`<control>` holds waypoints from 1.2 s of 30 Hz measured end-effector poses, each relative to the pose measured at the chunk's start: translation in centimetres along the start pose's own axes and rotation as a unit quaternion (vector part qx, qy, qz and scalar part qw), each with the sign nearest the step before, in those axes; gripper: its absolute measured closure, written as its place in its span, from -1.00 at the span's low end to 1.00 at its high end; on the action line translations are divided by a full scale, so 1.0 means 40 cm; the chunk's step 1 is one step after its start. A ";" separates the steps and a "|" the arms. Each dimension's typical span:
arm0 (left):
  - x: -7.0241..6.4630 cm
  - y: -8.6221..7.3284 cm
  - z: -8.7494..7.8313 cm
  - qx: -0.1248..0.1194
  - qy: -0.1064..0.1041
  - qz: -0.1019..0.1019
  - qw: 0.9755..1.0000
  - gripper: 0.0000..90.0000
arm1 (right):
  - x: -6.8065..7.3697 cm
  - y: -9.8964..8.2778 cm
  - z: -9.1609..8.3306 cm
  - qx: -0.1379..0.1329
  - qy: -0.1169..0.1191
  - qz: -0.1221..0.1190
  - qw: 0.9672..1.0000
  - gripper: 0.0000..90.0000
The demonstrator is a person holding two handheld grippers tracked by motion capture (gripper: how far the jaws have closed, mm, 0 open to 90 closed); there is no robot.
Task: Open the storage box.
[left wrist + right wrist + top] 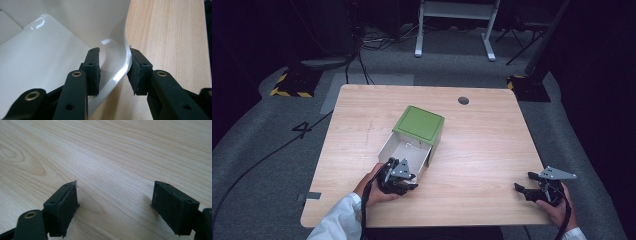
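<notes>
A green cardboard box (418, 123) lies on its side near the middle of the wooden surface (492, 150), its open mouth facing the near-left and its white inside showing. One white flap (416, 159) at the mouth's right edge sticks out toward the person.

The left claw (411, 181) is at that flap. In the left gripper view its jaws straddle the curved white flap (117, 62): the right pad touches the flap's outer face, while the left pad (92, 72) stands just beside the inner face with a narrow gap showing. So the claw is nearly closed around the flap, but I cannot tell whether it is truly pinching it yet. The flap bends between the pads, which suggests some pressure on it.

The right claw (523, 189) rests well apart from the box, at the near-right corner of the surface. Its jaws stand wide apart in the right gripper view, with bare wood (112, 170) between them and nothing held.

Judging by this, the work on the box is at an early stage. The box is open and empty as far as can be seen, the flap is being taken in hand, and whatever folding, closing or turning of the box is meant has not been done. The right claw has yet to join in.
</notes>
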State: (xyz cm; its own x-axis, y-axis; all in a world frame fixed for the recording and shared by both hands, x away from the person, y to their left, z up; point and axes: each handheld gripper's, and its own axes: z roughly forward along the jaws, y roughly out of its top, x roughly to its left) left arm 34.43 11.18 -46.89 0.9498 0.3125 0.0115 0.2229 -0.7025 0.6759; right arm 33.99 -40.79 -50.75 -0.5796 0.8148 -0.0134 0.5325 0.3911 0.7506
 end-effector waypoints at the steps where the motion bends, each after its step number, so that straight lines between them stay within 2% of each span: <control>1: -0.002 -0.002 -0.002 0.000 -0.001 0.002 1.000 0.43 | 0.000 0.000 0.000 0.000 0.000 0.000 1.000 -0.54; 21: -0.040 -0.021 -0.010 -0.004 -0.012 -0.003 1.000 0.42 | 0.000 0.000 0.000 0.000 0.000 0.000 1.000 -0.54; 26: -0.042 -0.025 -0.006 0.007 -0.013 0.000 1.000 0.36 | 0.000 0.000 0.000 0.000 0.000 0.000 1.000 -0.54; 28: -0.043 -0.026 0.001 0.011 -0.012 0.000 1.000 0.13 | 0.000 0.000 0.000 0.000 0.000 0.000 1.000 -0.54; 30: -0.043 -0.025 0.000 0.009 -0.010 0.000 1.000 0.08 | 0.000 0.000 0.000 0.000 0.000 0.000 1.000 -0.54; 32: -0.042 -0.019 -0.011 -0.003 0.006 -0.009 1.000 -0.08 | 0.000 0.000 0.000 0.000 -0.001 0.000 1.000 -0.54; 35: -0.041 -0.016 -0.033 -0.027 0.011 -0.025 0.999 -0.32 | 0.000 0.000 0.000 0.000 0.000 0.000 1.000 -0.54; 36: -0.043 -0.015 -0.040 -0.030 0.020 -0.029 0.999 -0.39 | 0.000 0.000 0.000 0.000 0.000 0.000 1.000 -0.54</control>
State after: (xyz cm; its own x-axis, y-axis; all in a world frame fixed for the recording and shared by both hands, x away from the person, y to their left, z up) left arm 32.31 12.09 -46.13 0.9258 0.3781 0.0000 0.2624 -0.6426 0.7199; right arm 33.98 -40.78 -50.75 -0.5790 0.8152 -0.0141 0.5325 0.3912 0.7506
